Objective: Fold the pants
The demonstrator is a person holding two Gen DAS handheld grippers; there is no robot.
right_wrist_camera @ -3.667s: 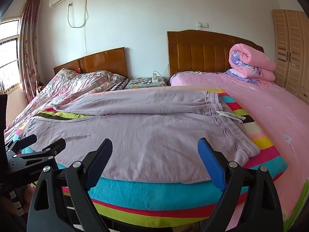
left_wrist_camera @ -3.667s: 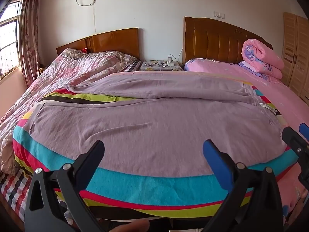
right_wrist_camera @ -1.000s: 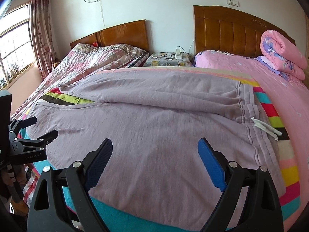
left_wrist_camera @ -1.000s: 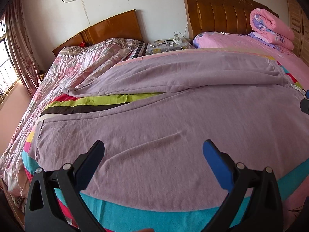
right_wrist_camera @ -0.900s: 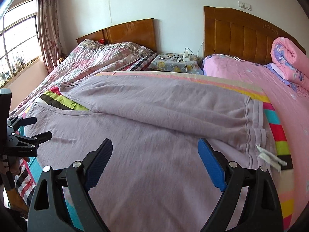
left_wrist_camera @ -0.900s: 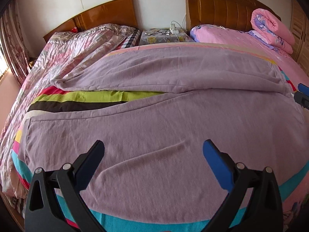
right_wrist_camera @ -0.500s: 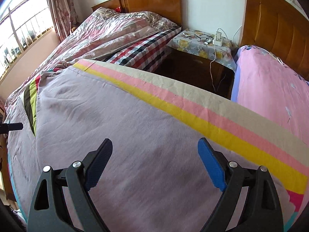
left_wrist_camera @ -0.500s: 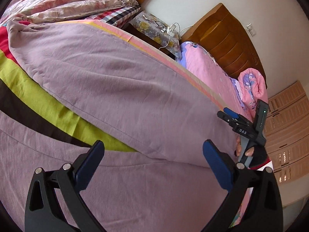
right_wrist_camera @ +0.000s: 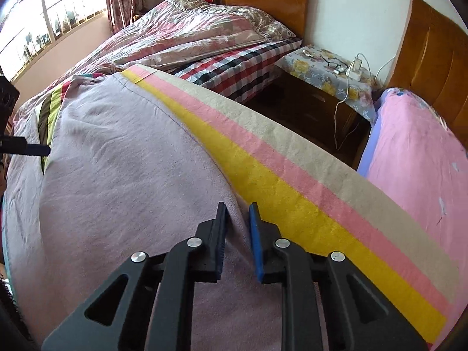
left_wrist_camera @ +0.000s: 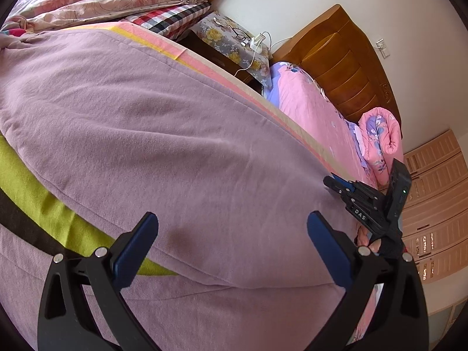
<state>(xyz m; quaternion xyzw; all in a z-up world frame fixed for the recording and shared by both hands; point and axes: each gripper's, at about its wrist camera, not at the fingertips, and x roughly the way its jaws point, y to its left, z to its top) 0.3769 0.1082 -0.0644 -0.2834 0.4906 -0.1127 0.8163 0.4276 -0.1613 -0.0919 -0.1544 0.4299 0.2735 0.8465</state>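
Note:
The mauve pants [left_wrist_camera: 163,134] lie spread flat on a striped blanket [right_wrist_camera: 292,175] on the bed; they also fill the right wrist view [right_wrist_camera: 122,181]. My left gripper [left_wrist_camera: 231,234] is open and empty, hovering over the far pant leg. My right gripper [right_wrist_camera: 238,219] is shut on a pinch of the pants' far edge next to the yellow stripe. It also shows in the left wrist view [left_wrist_camera: 336,182] at the right, its tips on the cloth.
A second bed with a floral quilt [right_wrist_camera: 190,32] stands at the left. A nightstand [right_wrist_camera: 324,70] with cables sits between two wooden headboards. A rolled pink quilt [left_wrist_camera: 380,137] lies on the pink bed; a wardrobe [left_wrist_camera: 433,204] stands at the right.
Both grippers have moved forward over the pants to the far leg. My right gripper has closed from wide open onto the pants' far edge. The left stays open.

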